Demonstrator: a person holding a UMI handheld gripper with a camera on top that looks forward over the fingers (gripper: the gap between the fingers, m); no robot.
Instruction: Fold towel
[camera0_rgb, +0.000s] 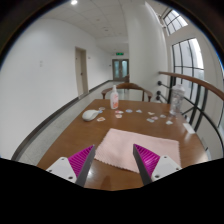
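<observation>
Gripper (113, 160) hovering over the near edge of the towel, fingers spread.

The two fingers with magenta pads (80, 160) are standing apart with a wide gap between them, gripping nothing. The flat, rectangular pale pink cloth towel (128, 145) is lying spread on the brown wooden table (70, 135), its near edge sitting between and just ahead of the fingers. Beyond the towel, a white pump bottle with a pink base (114, 98) is standing upright toward the far side of the table. A white rounded object (91, 115) is lying to the far left, well apart from the towel. Small white items (152, 119) are lying scattered to the far right.
</observation>
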